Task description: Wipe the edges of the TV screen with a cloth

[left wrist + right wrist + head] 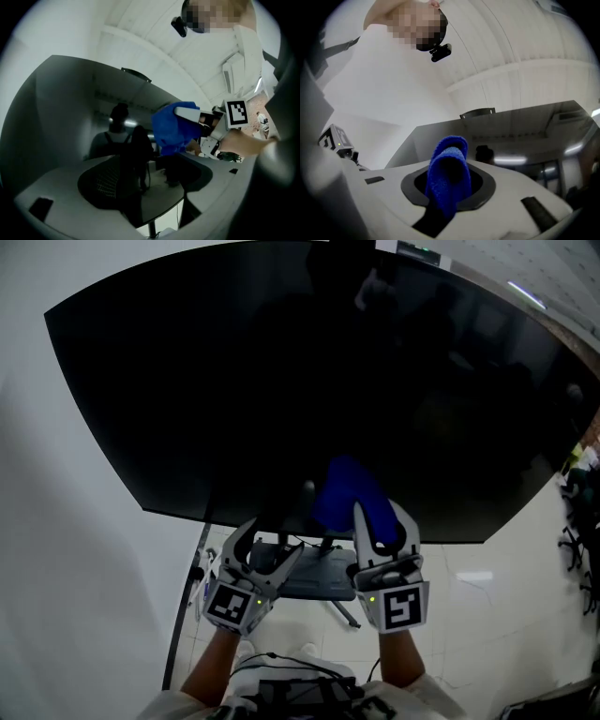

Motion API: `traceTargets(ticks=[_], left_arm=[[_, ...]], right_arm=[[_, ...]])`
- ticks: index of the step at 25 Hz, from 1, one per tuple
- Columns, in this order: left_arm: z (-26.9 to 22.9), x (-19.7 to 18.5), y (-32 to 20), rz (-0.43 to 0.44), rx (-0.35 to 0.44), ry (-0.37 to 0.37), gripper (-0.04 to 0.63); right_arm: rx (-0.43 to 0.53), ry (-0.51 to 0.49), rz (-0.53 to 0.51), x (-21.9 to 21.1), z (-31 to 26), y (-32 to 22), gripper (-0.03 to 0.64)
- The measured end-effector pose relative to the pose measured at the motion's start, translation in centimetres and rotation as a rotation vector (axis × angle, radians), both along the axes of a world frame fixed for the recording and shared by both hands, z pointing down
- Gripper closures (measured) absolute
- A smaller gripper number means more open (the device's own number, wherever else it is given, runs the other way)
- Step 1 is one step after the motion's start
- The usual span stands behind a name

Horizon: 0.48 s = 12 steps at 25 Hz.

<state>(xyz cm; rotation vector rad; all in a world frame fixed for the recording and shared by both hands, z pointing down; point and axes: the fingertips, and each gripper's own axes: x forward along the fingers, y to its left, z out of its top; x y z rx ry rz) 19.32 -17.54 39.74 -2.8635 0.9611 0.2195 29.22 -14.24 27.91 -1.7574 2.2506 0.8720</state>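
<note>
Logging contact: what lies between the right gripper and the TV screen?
The blue cloth, held in the right gripper, sticks out toward the TV screen; head and right gripper views show it.

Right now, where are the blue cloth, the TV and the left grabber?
Cloth point(449, 176): right gripper view, on its folded blue middle.
TV point(281, 381): head view, on the dark glass.
Left gripper point(275, 538): head view, between its open fingertips.

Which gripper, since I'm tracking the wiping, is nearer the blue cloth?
Right. The right gripper is shut on the blue cloth; the left gripper hangs open beside it, to its left, not touching.
</note>
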Motion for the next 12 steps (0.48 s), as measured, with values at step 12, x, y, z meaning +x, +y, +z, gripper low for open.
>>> traceTargets(ticks=[12], left_arm=[[-5.5, 3.7, -2.8, 0.317, 0.052, -0.08, 0.255]], right_arm=[[0.43, 0.398, 0.217, -3.9, -27.8, -3.1, 0.534]])
